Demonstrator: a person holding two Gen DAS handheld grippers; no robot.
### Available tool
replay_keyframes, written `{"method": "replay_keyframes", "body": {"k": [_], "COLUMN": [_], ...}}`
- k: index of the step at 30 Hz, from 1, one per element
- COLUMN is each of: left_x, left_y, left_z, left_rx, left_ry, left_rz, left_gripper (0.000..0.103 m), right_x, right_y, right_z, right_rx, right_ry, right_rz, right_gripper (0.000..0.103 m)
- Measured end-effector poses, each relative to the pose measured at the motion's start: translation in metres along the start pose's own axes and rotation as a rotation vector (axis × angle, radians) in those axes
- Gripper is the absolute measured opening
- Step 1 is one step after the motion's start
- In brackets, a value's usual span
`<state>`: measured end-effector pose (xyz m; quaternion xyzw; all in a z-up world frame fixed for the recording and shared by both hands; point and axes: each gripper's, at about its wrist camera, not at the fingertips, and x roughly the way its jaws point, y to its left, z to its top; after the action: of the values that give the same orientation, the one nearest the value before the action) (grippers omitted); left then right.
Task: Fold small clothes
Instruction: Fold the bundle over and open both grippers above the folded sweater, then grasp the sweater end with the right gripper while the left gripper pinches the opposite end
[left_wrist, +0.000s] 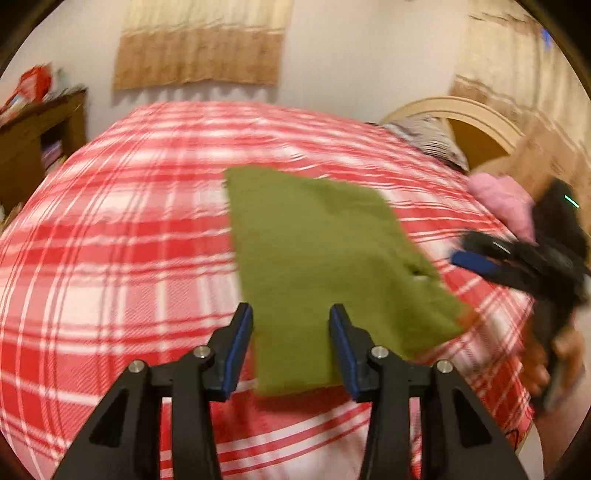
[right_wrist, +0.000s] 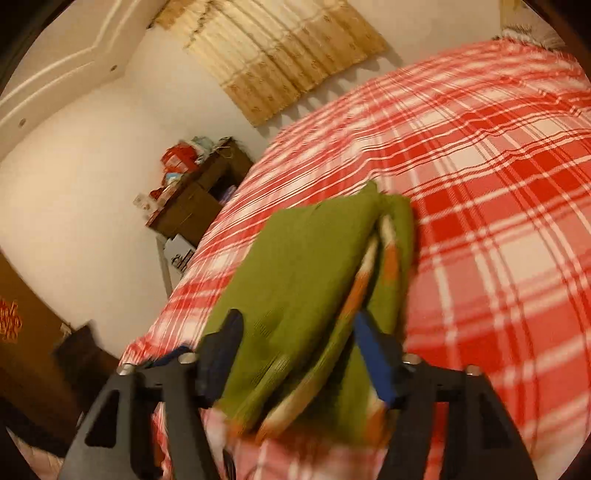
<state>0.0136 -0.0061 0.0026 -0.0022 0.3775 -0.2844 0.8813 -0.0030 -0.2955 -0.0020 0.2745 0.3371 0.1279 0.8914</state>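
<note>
the left wrist view looks level along its fingers over the plaid bed (left_wrist: 110, 229) toward the curtained wall. the right wrist view sits close and tilted, sharing the green garment (right_wrist: 306, 280) and bed.

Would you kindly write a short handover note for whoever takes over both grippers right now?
Left gripper: open, fingers either side of the near edge of the folded olive-green garment.
Right gripper: open, straddling the garment's layered edge, where orange and white fabric shows between the green.
The garment lies on the red-and-white plaid bedspread; a pink cloth bundle sits at its far right.
Done: green garment is folded at least once.
Left: finish it; the pink bundle looks unfolded.
</note>
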Motion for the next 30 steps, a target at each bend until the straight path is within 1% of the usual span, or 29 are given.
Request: {"method": "replay_keyframes", "body": {"k": [3,6,8,9,11,12,13,14,16,17,19,22,25,27,28,29,30], "left_x": [0.001,0.001,-0.002,-0.004,-0.007,-0.007,-0.007,-0.005,-0.004,-0.004,-0.004,-0.002,0.007,0.017,0.022,0.027,0.031], "left_y": [0.01,0.011,0.007,0.006,0.006,0.008,0.009,0.011,0.013,0.014,0.014,0.014,0.013,0.01,0.008,0.005,0.004], "left_z": [-0.006,-0.009,-0.01,-0.011,-0.011,-0.011,-0.01,-0.008,-0.005,-0.003,0.0,0.005,0.006,0.003,0.002,-0.001,-0.003], "left_rx": [-0.045,-0.063,-0.054,-0.041,-0.022,-0.019,-0.019,-0.024,-0.038,-0.044,-0.042,-0.04,-0.046,-0.047,-0.045,-0.035,-0.022], "left_ry": [0.007,0.015,0.013,0.011,0.007,0.005,0.004,0.003,0.006,0.008,0.004,-0.005,0.014,0.038,0.047,0.053,0.059], "left_rz": [0.013,0.019,0.038,0.049,0.067,0.072,0.076,0.078,0.073,0.07,0.072,0.072,0.062,0.057,0.061,0.076,0.097], "left_gripper": [0.046,0.047,0.051,0.051,0.054,0.056,0.058,0.059,0.059,0.059,0.059,0.059,0.059,0.059,0.059,0.059,0.059], "right_x": [-0.005,0.012,0.024,0.03,0.038,0.04,0.042,0.046,0.048,0.045,0.031,0.008,0.006,0.018,0.02,0.016,0.014], "right_y": [0.017,0.021,0.021,0.02,0.023,0.025,0.026,0.028,0.03,0.031,0.036,0.032,0.018,-0.004,-0.011,-0.014,-0.017], "right_z": [-0.025,-0.043,-0.049,-0.049,-0.051,-0.05,-0.049,-0.048,-0.047,-0.045,-0.039,-0.028,-0.03,-0.041,-0.047,-0.049,-0.05], "right_rx": [-0.029,-0.037,-0.031,-0.028,-0.023,-0.027,-0.034,-0.048,-0.079,-0.103,-0.149,-0.153,-0.157,-0.101,-0.081,-0.063,-0.043], "right_ry": [0.022,0.082,0.112,0.123,0.121,0.114,0.114,0.13,0.153,0.147,0.107,0.062,0.09,0.149,0.148,0.111,0.099], "right_rz": [-0.018,-0.069,-0.091,-0.097,-0.102,-0.091,-0.088,-0.092,-0.134,-0.143,-0.178,-0.196,-0.262,-0.267,-0.254,-0.225,-0.212], "right_gripper": [0.065,0.065,0.065,0.065,0.065,0.055,0.03,0.019,0.012,0.012,0.011,0.011,0.011,0.011,0.011,0.011,0.011]}}
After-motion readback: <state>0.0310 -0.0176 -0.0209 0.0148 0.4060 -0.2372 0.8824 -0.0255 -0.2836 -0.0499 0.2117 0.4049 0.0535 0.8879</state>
